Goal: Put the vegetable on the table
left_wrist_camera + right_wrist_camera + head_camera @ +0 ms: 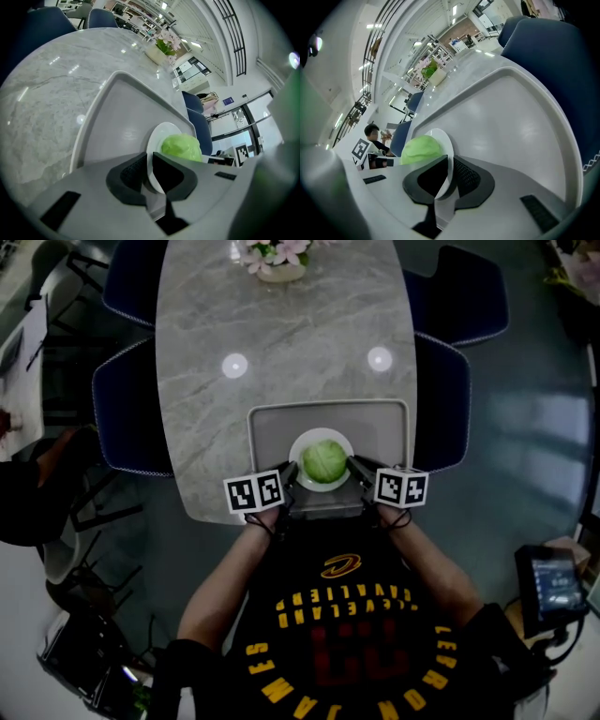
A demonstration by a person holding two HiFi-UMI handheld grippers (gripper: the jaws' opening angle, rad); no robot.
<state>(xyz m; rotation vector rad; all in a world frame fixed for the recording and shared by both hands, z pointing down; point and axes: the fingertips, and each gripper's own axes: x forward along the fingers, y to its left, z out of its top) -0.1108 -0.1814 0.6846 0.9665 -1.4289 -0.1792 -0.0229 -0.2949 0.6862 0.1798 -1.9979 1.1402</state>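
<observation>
Head view: the vegetable, a round pale-green leafy head, sits in the middle of a small white plate. The plate is on a grey tray lying at the near edge of the marble table. The left gripper and right gripper meet the plate's rim from opposite sides. A flower pot stands at the far edge, and blue chairs line both long edges.

Left gripper view: both dark jaws are pinched on the plate's rim, one above it and one below. The vegetable rises just behind them, and bare tray floor spreads beyond.

Right gripper view: these jaws are likewise clamped on the rim, with the vegetable just to their left. The tray's raised wall curves round to the right beside a chair back
</observation>
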